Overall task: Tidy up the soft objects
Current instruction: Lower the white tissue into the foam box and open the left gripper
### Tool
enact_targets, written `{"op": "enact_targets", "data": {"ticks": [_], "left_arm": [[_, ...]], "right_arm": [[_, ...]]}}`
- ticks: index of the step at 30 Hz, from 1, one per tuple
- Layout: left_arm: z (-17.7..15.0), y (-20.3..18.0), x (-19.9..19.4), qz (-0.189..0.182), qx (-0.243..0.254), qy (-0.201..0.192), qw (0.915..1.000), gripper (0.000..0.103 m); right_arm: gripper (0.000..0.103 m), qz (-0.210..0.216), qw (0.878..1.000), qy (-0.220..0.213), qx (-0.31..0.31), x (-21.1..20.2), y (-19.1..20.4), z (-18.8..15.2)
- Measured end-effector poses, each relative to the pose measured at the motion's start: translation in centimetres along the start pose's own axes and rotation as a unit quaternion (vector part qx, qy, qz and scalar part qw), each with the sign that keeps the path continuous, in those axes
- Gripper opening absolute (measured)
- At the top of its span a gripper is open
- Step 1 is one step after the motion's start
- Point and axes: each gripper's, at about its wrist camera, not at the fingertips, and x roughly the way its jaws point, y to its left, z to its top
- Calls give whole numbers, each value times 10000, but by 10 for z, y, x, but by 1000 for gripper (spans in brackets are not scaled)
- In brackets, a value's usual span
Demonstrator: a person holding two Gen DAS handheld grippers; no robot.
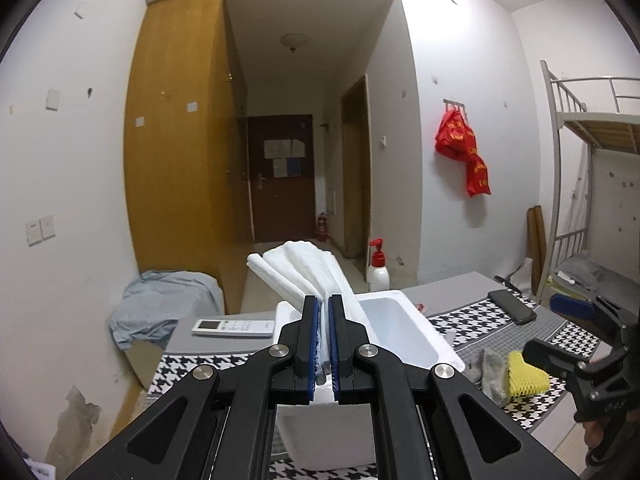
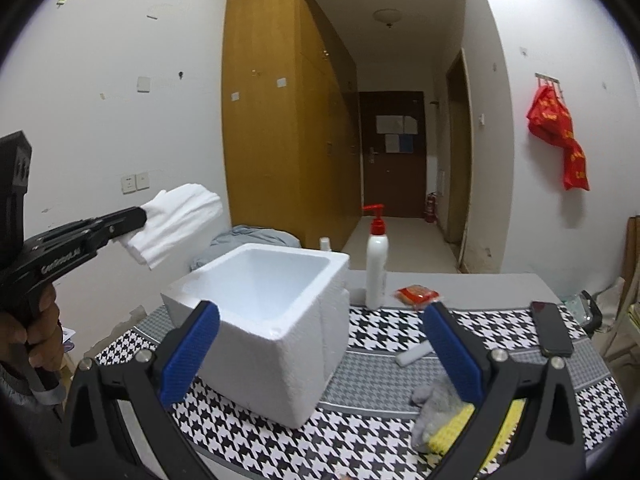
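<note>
White foam netting (image 1: pixel 308 276) was pinched between the blue pads of the left gripper (image 1: pixel 324 320), whose jaws were clenched on its lower end; the sheet fanned out upward and away beyond the fingertips, held in the air above the near-left corner of the white foam box (image 2: pixel 260 320); in the right wrist view the same netting (image 2: pixel 176 220) hung from the left gripper (image 2: pixel 138 216) up and to the left of the box, clear of its rim. The box stood open and looked bare inside, resting on the houndstooth cloth (image 2: pixel 380 340) straight ahead of the left jaws and just ahead of the right gripper's left finger.

The right gripper (image 2: pixel 324 356) was spread wide with nothing between its pads; under its right finger lay a grey glove (image 2: pixel 434 408) and a yellow foam net (image 2: pixel 452 432), touching each other on the cloth; in the left wrist view the right gripper (image 1: pixel 538 354) sat just beside the yellow net (image 1: pixel 524 376).

Beyond the right jaws stood a white pump bottle (image 2: pixel 376 264) with a red top, a red packet (image 2: pixel 416 294) beside it, and a dark phone (image 2: pixel 552 328) off to the right; a remote control (image 1: pixel 234 328) lay left of the box.
</note>
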Motion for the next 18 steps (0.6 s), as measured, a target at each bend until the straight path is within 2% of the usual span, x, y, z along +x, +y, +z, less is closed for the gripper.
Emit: {"op": "enact_targets", "data": {"ticks": [9,18], "left_arm": [[-1,-7,25,-214,7,256,9994,6],[-8,-11,49,-271,71,501,9984,6]], "right_arm": [[103,-351,9994,46,51,-12,-10,-15],[103,-561,9980,243,137,-9,-18,-34]]}}
